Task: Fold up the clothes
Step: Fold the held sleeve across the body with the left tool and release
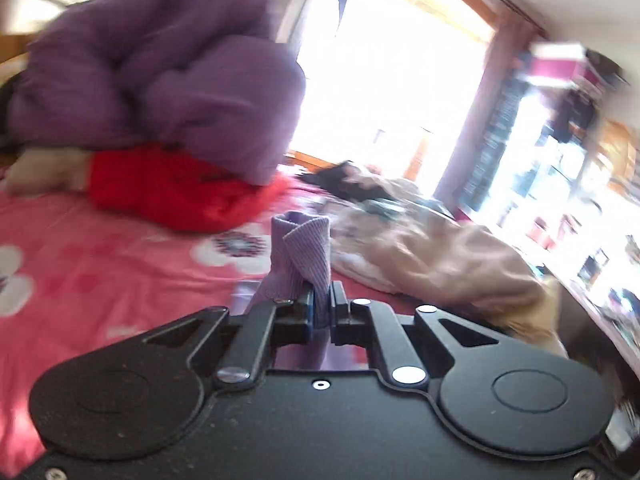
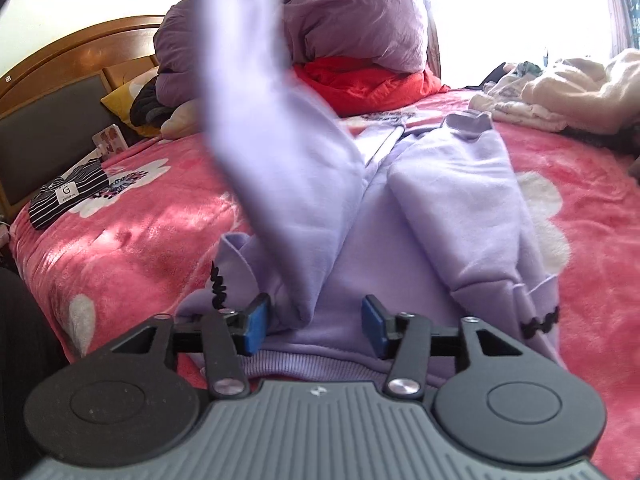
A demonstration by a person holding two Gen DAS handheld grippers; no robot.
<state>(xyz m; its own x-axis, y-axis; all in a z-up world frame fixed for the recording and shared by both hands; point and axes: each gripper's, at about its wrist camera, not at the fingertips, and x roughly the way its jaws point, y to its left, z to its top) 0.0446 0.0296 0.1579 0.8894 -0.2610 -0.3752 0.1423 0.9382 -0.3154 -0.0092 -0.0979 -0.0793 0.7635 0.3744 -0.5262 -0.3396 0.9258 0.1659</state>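
A lilac sweatshirt (image 2: 404,236) lies on the pink flowered bedspread (image 2: 132,240), its ribbed hem toward me. My left gripper (image 1: 321,304) is shut on the sweatshirt's ribbed cuff (image 1: 302,248) and holds it above the bed. In the right wrist view that sleeve (image 2: 256,92) hangs up and out of frame, blurred. My right gripper (image 2: 314,324) is open, low over the hem, with the lifted sleeve's base between its blue pads (image 2: 253,326). The other sleeve (image 2: 460,184) is folded across the body.
A purple duvet (image 1: 160,68) sits on a red blanket (image 1: 180,192) at the headboard end. A beige garment pile (image 1: 424,248) lies to the right by the bright window. A striped folded item (image 2: 68,196) lies at the left near the wooden headboard (image 2: 52,72).
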